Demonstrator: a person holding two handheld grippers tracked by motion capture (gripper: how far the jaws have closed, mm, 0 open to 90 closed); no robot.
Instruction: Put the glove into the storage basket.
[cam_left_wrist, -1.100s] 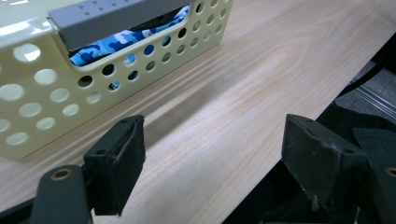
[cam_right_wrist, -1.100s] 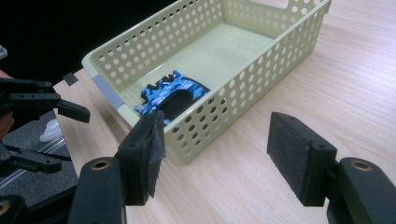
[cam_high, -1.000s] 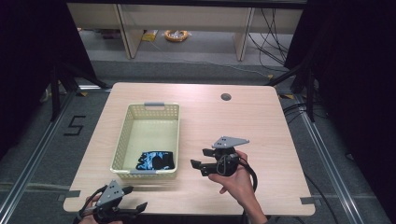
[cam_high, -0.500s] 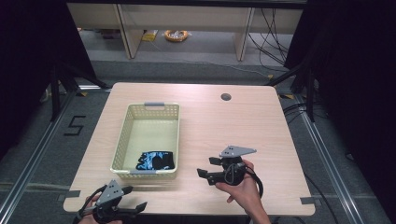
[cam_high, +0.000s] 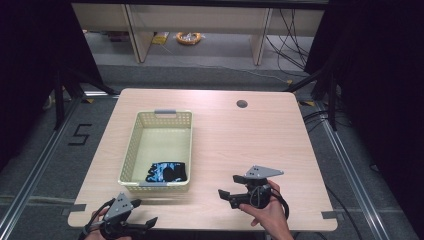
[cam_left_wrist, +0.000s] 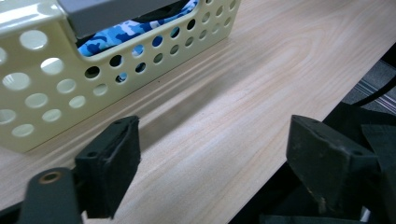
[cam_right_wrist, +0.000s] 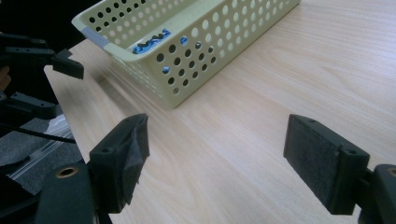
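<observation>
High view: the right gripper (cam_high: 231, 187) has drawn back from beside the perforated yellow basket (cam_high: 131, 153) toward the table's (cam_high: 240, 140) near edge, which suggests the placing is finished. A blue camouflage cloth (cam_high: 166, 171) lies in the basket's near end.

Left gripper view: the left gripper (cam_left_wrist: 205, 163) hovers spread wide and empty off the basket's near corner.

Right gripper view: the right gripper's jaws are wide apart, holding nothing, pointed at the basket.
</observation>
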